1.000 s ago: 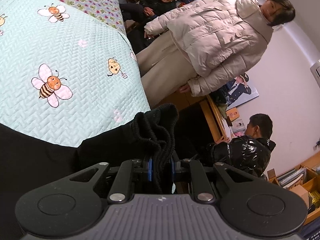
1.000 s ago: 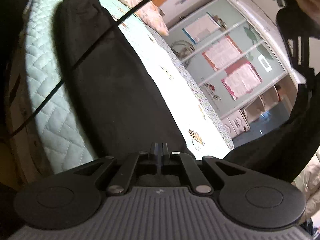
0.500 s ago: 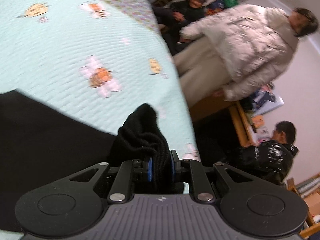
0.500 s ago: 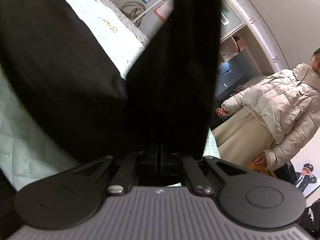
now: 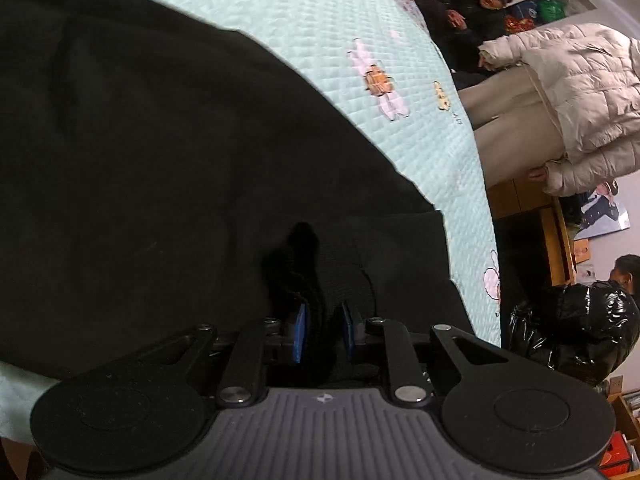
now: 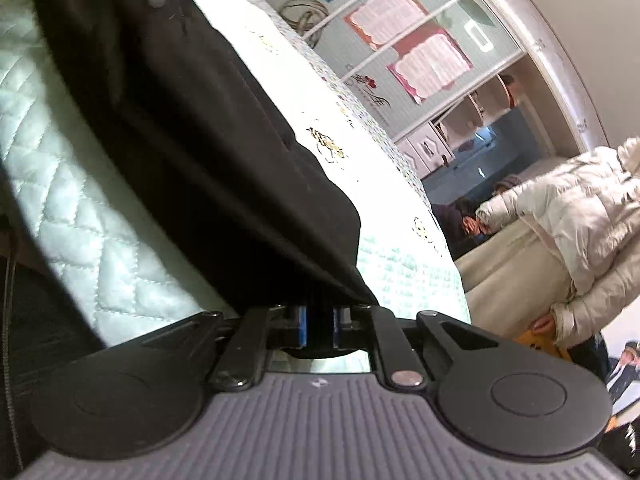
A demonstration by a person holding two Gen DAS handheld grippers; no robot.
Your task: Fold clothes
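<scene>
A black garment lies spread on the bed, over a mint-green quilted bedspread printed with bees and flowers. In the left wrist view its long axis runs from the upper left down toward the lower right, where a ribbed knit end lies beside the bed's edge. The left claw pinches a bunched ridge of that ribbed cloth between its blue pads, which stand a little apart with the fabric filling the gap.

In the right wrist view the same garment stretches as a long dark band from the upper left, narrowing down to the right claw, whose blue pads are pressed onto a thin edge of the cloth. A piece of another tool, blue and grey, shows at the top left over the far end.

Pink-bordered sheets hang on the glass cupboard doors, their writing too small to read. A person in a pale padded jacket stands beside the bed; others sit beyond.
</scene>
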